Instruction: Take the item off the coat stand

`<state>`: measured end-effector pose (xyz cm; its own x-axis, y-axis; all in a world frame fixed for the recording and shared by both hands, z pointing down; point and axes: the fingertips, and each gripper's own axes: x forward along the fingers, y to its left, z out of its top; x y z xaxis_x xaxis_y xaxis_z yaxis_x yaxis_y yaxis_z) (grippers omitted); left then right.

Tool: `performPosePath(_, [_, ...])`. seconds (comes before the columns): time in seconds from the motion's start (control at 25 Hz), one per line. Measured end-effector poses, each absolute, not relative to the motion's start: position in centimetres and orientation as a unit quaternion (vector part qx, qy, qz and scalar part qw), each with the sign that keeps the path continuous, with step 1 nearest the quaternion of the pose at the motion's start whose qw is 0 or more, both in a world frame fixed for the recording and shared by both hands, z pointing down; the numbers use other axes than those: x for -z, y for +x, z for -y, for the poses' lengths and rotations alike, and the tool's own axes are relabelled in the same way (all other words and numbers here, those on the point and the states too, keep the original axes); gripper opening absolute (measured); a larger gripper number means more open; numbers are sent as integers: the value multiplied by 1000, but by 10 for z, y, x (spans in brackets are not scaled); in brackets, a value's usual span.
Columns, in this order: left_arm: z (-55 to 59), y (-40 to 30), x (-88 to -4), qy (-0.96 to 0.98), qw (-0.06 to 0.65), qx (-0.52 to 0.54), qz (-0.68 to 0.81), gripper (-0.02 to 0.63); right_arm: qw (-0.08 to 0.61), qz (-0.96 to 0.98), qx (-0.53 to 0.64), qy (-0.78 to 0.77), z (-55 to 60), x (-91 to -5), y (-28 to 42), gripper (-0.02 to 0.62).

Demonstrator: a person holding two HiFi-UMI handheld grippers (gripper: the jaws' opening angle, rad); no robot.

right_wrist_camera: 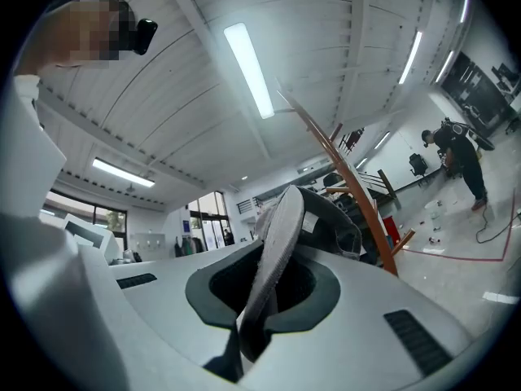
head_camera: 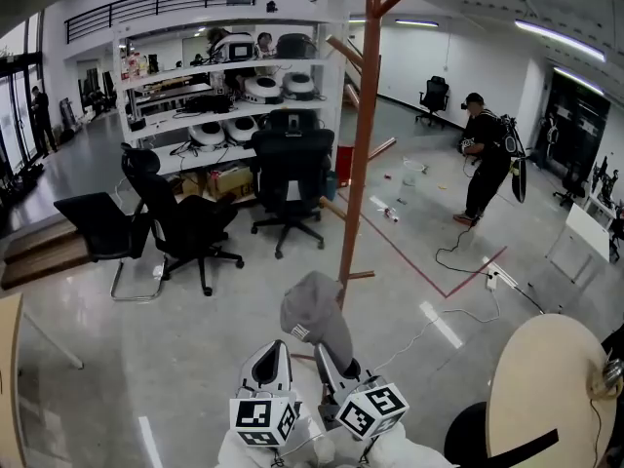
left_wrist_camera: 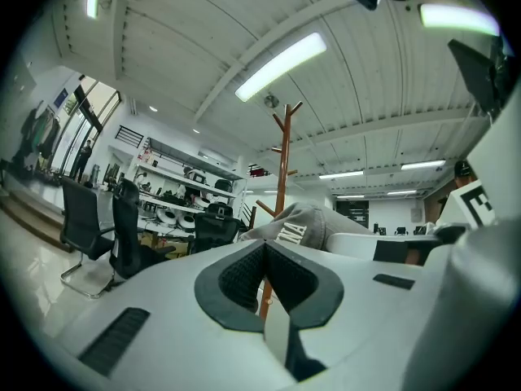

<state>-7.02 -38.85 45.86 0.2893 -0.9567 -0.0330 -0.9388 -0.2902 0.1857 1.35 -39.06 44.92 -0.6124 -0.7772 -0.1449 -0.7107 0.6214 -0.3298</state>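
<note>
Glossy grey floor [head_camera: 195, 359] under strip lights, marked with red tape lines [head_camera: 409, 261]. White shelving [head_camera: 234, 66] at the back, loaded with round white devices. Black office chairs [head_camera: 180, 217] in front of it. A person in black [head_camera: 485, 159] far off to the right. Rim of a round pale table [head_camera: 546, 388] at lower right.

Both grippers low and close together, side by side, pointing roughly level toward the wooden coat stand [head_camera: 363, 135]. Left gripper [head_camera: 268, 359] with jaws together, nothing between them. Right gripper [head_camera: 336, 373] clamped on the brim of the grey cap [head_camera: 314, 312], brim edge-on between the dark pads.

Cap on no peg, held in front of the stand's lower pole. Soft woven cloth, domed crown, white lettering on one side. Stand a slim reddish-brown pole with angled pegs. Gripper bodies smooth white, pads black and ribbed.
</note>
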Motion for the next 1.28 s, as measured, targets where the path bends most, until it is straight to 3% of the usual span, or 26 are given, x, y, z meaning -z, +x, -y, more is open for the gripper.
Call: performPosePath(1.28, [387, -50, -460, 808, 69, 64, 582, -12, 128, -887, 105, -432, 388, -446, 31, 28])
